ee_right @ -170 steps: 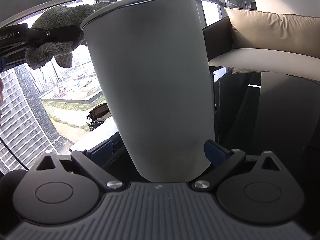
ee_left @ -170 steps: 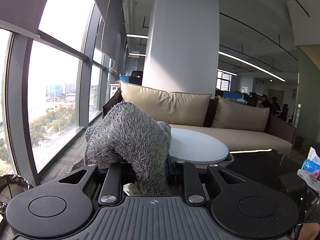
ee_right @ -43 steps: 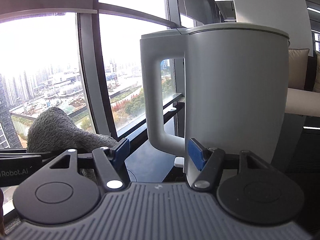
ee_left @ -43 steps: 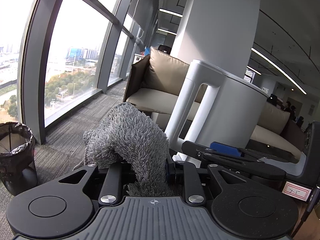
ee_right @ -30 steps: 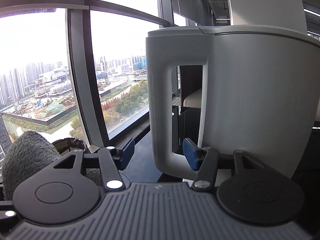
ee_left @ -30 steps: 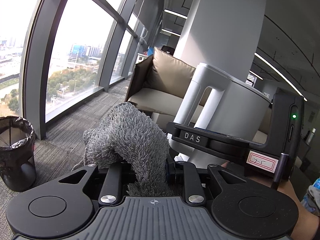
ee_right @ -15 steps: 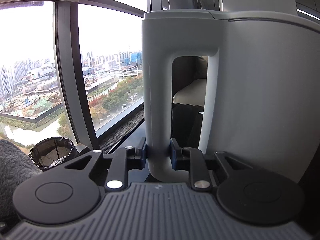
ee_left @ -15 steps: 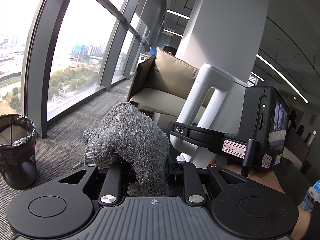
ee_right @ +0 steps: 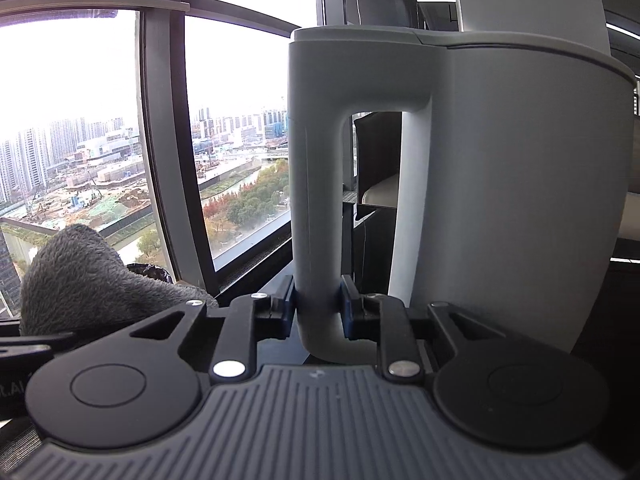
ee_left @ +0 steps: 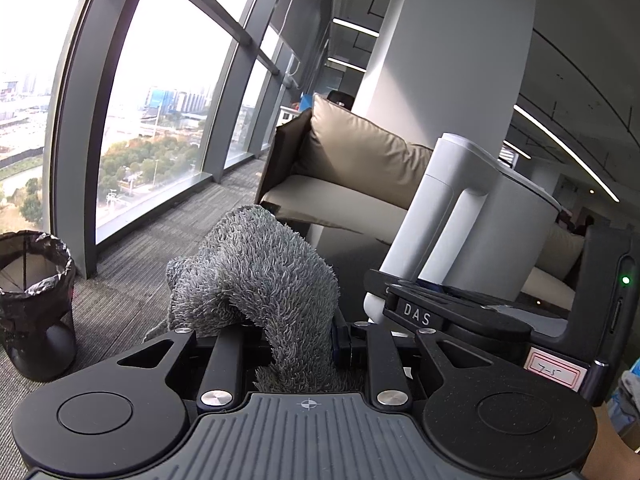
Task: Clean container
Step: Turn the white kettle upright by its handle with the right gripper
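A white kettle [ee_right: 512, 184] with its lid down fills the right wrist view, upright. My right gripper [ee_right: 319, 312] is shut on the lower part of the kettle's handle [ee_right: 316, 208], blue pads pressing both sides. In the left wrist view the same kettle [ee_left: 488, 232] stands to the right, with the right gripper's black body [ee_left: 480, 320] below it. My left gripper [ee_left: 294, 340] is shut on a fluffy grey cloth [ee_left: 256, 276], which bunches up over the fingers. The cloth [ee_right: 88, 280] also shows at the lower left of the right wrist view, apart from the kettle.
A black bin [ee_left: 36, 300] with a liner stands on the grey carpet by the floor-to-ceiling windows [ee_left: 168, 112]. A tan sofa [ee_left: 356, 176] sits behind the kettle, beside a white pillar [ee_left: 452, 52]. A dark glossy table surface [ee_right: 624, 280] lies under the kettle.
My right gripper moved in on the kettle's handle and shut on it, from open a second ago. The left gripper kept its hold on the cloth and swung slightly left.
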`<action>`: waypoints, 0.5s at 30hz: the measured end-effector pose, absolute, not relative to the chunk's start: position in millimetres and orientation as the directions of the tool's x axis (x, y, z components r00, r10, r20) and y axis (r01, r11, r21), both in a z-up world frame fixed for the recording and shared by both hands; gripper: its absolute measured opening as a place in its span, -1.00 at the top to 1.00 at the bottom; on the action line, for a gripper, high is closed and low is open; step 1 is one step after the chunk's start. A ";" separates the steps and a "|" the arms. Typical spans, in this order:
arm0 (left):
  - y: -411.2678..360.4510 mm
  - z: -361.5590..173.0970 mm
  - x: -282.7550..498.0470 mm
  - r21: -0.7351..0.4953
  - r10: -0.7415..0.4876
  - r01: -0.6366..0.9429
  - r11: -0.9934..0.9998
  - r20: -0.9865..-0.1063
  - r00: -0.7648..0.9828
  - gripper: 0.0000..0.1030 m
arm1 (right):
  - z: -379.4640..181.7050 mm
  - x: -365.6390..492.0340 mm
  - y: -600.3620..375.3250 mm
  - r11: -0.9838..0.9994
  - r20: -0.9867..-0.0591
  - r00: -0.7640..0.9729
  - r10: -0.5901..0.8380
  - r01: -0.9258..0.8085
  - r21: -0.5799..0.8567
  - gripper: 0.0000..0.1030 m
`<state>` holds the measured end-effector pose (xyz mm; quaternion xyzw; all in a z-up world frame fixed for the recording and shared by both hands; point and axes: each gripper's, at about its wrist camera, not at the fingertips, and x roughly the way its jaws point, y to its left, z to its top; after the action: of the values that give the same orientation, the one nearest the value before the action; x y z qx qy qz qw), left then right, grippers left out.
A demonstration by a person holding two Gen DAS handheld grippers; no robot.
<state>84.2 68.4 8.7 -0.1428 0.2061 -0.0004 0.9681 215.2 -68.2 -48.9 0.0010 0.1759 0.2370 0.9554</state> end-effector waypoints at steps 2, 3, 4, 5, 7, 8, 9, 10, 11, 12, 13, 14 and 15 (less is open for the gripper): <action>65.1 8.0 86.8 -0.273 -0.061 -0.058 0.960 -0.407 0.912 0.62 | -49.8 205.7 -78.3 0.883 -0.334 0.821 0.463 -0.462 0.085 0.53; 64.3 7.6 88.1 -0.273 -0.062 -0.058 0.960 -0.409 0.911 0.62 | -50.1 201.0 -83.6 0.881 -0.333 0.820 0.466 -0.465 0.086 0.52; 62.1 7.4 90.5 -0.274 -0.064 -0.056 0.960 -0.411 0.909 0.62 | -50.1 195.4 -90.3 0.880 -0.332 0.819 0.467 -0.467 0.086 0.52; 59.4 7.1 93.1 -0.273 -0.067 -0.054 0.961 -0.414 0.908 0.62 | -50.0 190.2 -96.6 0.880 -0.332 0.820 0.467 -0.466 0.086 0.51; 52.2 6.2 99.2 -0.269 -0.073 -0.048 0.962 -0.422 0.904 0.62 | -49.8 180.8 -108.6 0.881 -0.332 0.820 0.466 -0.465 0.087 0.50; 46.7 5.2 102.8 -0.265 -0.078 -0.042 0.963 -0.427 0.901 0.62 | -50.5 175.7 -114.8 0.881 -0.332 0.821 0.465 -0.465 0.086 0.49; 43.4 3.9 104.8 -0.262 -0.081 -0.039 0.964 -0.430 0.899 0.62 | -52.6 172.3 -117.9 0.881 -0.333 0.820 0.465 -0.465 0.086 0.48; 38.5 2.5 107.0 -0.256 -0.085 -0.033 0.966 -0.435 0.896 0.62 | -53.1 168.7 -122.9 0.882 -0.333 0.821 0.464 -0.463 0.088 0.48; 33.2 1.2 109.4 -0.250 -0.090 -0.026 0.968 -0.441 0.893 0.62 | -53.6 165.1 -127.8 0.882 -0.334 0.821 0.463 -0.462 0.090 0.47; 27.1 -0.5 112.1 -0.239 -0.093 -0.019 0.971 -0.448 0.889 0.62 | -54.1 161.1 -133.4 0.883 -0.335 0.821 0.462 -0.460 0.091 0.46; 22.3 -1.9 114.1 -0.230 -0.096 -0.012 0.973 -0.452 0.887 0.62 | -54.4 156.3 -141.2 0.886 -0.335 0.823 0.458 -0.455 0.092 0.45; 18.0 -3.2 115.9 -0.221 -0.098 -0.006 0.975 -0.455 0.885 0.62 | -54.7 151.9 -148.0 0.888 -0.335 0.826 0.454 -0.451 0.093 0.45; 13.9 -4.5 117.7 -0.210 -0.099 0.000 0.978 -0.458 0.883 0.62 | -55.4 148.4 -152.8 0.890 -0.334 0.828 0.450 -0.447 0.091 0.44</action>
<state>117.7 13.9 -4.5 -0.1027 0.2402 -0.0258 0.9649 148.4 -152.8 -55.4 0.0046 0.1757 0.2347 0.9560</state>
